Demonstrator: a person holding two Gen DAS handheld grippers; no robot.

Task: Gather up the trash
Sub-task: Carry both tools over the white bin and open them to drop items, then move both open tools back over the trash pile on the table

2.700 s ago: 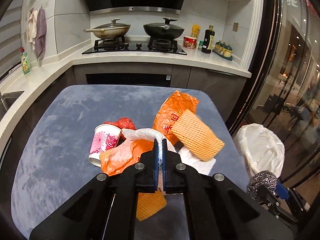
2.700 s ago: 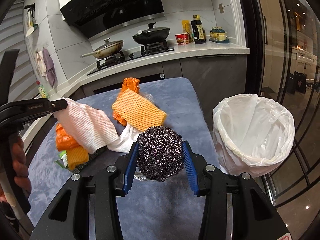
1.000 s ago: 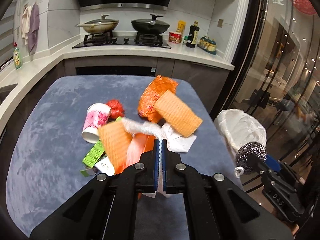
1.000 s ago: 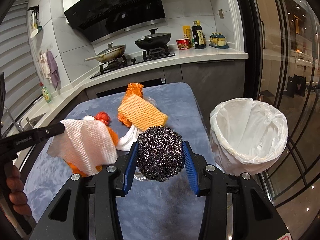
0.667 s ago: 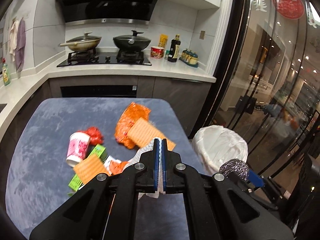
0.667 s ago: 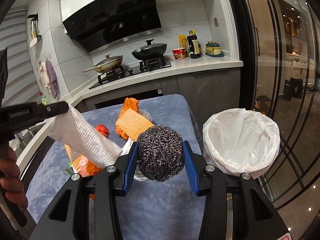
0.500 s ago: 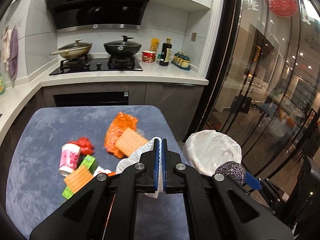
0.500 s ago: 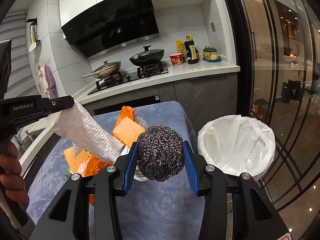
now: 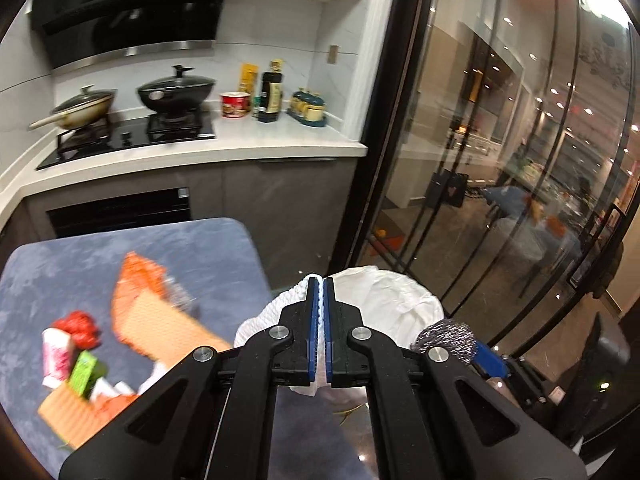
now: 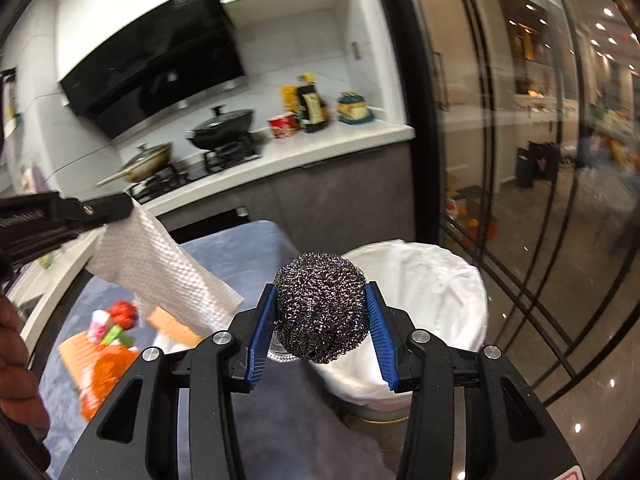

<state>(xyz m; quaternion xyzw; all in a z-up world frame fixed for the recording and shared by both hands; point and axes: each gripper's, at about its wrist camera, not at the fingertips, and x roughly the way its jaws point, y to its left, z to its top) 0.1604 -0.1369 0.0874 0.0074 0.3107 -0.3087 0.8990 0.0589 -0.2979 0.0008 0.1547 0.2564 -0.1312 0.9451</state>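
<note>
Left gripper [image 9: 321, 292]: jaws pressed together on a white paper towel [image 10: 160, 268]; in the right wrist view the towel hangs down and to the right from the tips, its lower edge free in the air.
Right gripper [image 10: 320, 312]: blue pads [image 10: 260, 332] set partway apart, clamped on either side of a steel wool ball [image 10: 320, 306].
Steel wool ball: round, grey, coiled wire; held in the air in front of the bin opening as the right wrist view shows it.
Bin [image 10: 448, 280]: lined with a white bag, standing on the floor just beside the right edge of the table, near the glass doors [image 10: 540, 160].
Table [image 9: 208, 248]: covered in a blue-grey cloth, bearing the remaining trash.
Remaining trash: an orange ribbed sheet [image 9: 160, 320] on an orange wrapper, a pink paper cup [image 9: 58, 356] on its side, a red crumpled item [image 9: 78, 328] touching the cup, a green carton [image 9: 84, 372]; all blurred.
Hand [image 10: 16, 372]: at the left edge of the right wrist view, below the left gripper's body.
Background: counter with two lidded pans [image 9: 176, 88] on a stove, and bottles beside them.
</note>
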